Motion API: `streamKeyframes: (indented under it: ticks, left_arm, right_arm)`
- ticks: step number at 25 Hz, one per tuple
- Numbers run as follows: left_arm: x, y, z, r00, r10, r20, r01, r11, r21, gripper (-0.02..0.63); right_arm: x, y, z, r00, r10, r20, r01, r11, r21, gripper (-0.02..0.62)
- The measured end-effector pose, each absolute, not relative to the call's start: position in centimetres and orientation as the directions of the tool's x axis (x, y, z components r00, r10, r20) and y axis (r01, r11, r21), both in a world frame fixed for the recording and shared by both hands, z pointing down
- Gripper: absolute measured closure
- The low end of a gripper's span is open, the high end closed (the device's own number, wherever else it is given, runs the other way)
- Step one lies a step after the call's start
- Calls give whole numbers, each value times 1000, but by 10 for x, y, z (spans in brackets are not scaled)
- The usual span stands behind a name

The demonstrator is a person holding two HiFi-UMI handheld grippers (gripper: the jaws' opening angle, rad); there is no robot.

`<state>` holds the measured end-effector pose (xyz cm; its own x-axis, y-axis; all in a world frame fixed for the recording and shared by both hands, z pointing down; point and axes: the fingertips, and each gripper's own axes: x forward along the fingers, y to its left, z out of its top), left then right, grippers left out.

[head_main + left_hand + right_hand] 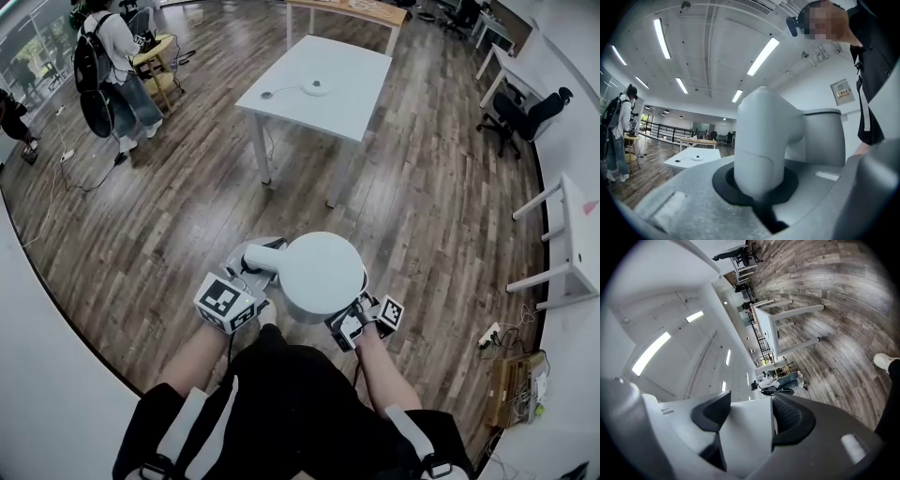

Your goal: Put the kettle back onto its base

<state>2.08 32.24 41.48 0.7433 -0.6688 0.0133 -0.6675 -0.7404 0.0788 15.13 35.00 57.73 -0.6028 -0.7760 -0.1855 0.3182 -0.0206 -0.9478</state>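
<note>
I carry a white kettle (322,275) above the wooden floor, in front of the person's body. My left gripper (251,274) is shut on its handle (263,257), which fills the left gripper view as a thick white post (761,140) between the black pads. My right gripper (354,311) is shut on the kettle's right lower side; in the right gripper view a white part of the kettle (745,432) sits between its dark pads (790,420). The round white base (316,88) with its cord lies on a white table (342,103) further ahead.
A person with a backpack (108,56) stands at the far left by a small yellow table. A black office chair (520,112) and white desks (567,248) line the right wall. A power strip and a cardboard box (514,384) lie on the floor at right.
</note>
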Motion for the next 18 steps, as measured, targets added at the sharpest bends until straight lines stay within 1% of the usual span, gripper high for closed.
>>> streamKeyframes:
  ticks: [18]
  left_arm:
    - [-37,202,401,766,-641,-47,-636,-767,86,606]
  right_arm:
    - [102,229,557,-581,-793,-184,269,26,-963,321]
